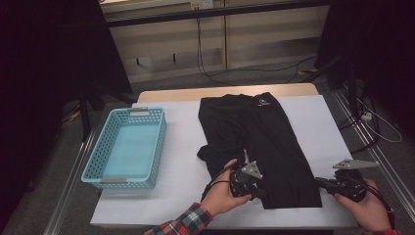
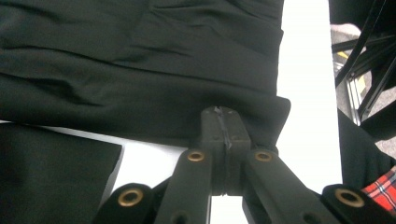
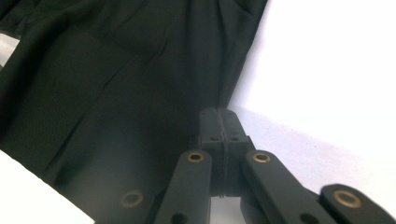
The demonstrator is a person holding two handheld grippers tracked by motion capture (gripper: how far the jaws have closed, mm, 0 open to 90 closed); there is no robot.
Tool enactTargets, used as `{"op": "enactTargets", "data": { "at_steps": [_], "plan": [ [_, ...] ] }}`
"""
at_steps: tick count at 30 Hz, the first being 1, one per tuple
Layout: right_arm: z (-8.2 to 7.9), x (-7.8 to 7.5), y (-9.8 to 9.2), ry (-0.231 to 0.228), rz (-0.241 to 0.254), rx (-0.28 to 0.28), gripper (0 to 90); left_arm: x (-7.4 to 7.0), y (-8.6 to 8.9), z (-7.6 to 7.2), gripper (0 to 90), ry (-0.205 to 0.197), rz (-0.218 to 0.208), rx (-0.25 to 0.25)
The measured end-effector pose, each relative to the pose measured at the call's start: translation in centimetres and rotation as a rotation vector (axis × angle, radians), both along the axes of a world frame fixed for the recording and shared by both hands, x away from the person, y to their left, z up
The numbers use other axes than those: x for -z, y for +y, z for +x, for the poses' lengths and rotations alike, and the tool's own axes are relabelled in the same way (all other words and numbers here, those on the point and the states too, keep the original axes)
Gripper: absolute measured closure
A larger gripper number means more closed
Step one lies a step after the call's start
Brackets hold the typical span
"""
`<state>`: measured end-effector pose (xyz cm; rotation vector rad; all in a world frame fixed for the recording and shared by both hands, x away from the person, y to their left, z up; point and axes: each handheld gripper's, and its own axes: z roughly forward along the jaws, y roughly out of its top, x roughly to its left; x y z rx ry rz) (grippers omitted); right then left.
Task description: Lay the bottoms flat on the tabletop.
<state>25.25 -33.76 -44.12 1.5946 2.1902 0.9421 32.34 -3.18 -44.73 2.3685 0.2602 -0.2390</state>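
A black garment [image 1: 259, 132] lies spread flat on the white table cover [image 1: 323, 122], its small white logo at the far end. My left gripper [image 1: 262, 193] sits at the garment's near left corner. In the left gripper view its jaws are pressed together on the hem [image 2: 261, 116], and the cloth bunches around the tips [image 2: 219, 112]. My right gripper [image 1: 318, 182] is at the near right corner. Its jaws [image 3: 219, 112] are shut on the garment's edge [image 3: 140, 93], where black cloth meets the white cover.
A light blue plastic basket [image 1: 93, 166], with nothing in it, stands on the left part of the table. Bare white cover lies between it and the garment. Dark frames and cables run along the floor at the right [image 1: 367, 117] and behind the table.
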Motion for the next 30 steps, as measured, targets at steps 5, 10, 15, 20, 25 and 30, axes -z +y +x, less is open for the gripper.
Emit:
{"op": "enactTargets", "data": {
  "at_steps": [5, 10, 15, 20, 25, 30],
  "plan": [
    [-0.1, 0.0, 0.1, 0.012, -0.005, -0.010, 90.0, -0.5, 1.2, -0.2, 90.0, 0.040, 0.023, 0.001],
    [-0.6, -0.2, 0.0, 0.016, -0.005, -0.011, 90.0, -0.4, 2.2, -0.3, 90.0, 0.054, 0.036, 0.019],
    [-1.4, -0.1, -0.4, 0.010, -0.006, -0.006, 90.0, -1.2, 2.4, -0.1, 90.0, 0.000, 0.002, 0.001],
    [-0.9, -0.6, -0.5, -0.035, -0.002, -0.006, 79.5, -1.9, 3.5, 1.4, 67.3, -0.012, -0.029, -0.067],
    [1.6, -0.9, -0.1, -0.115, -0.021, 0.019, 62.6, -2.5, 4.7, 2.8, 50.2, -0.051, -0.049, -0.134],
    [4.3, -0.2, 0.0, -0.098, 0.028, 0.053, 57.5, -2.6, 6.0, 3.9, 36.1, -0.098, -0.056, -0.210]
  ]
}}
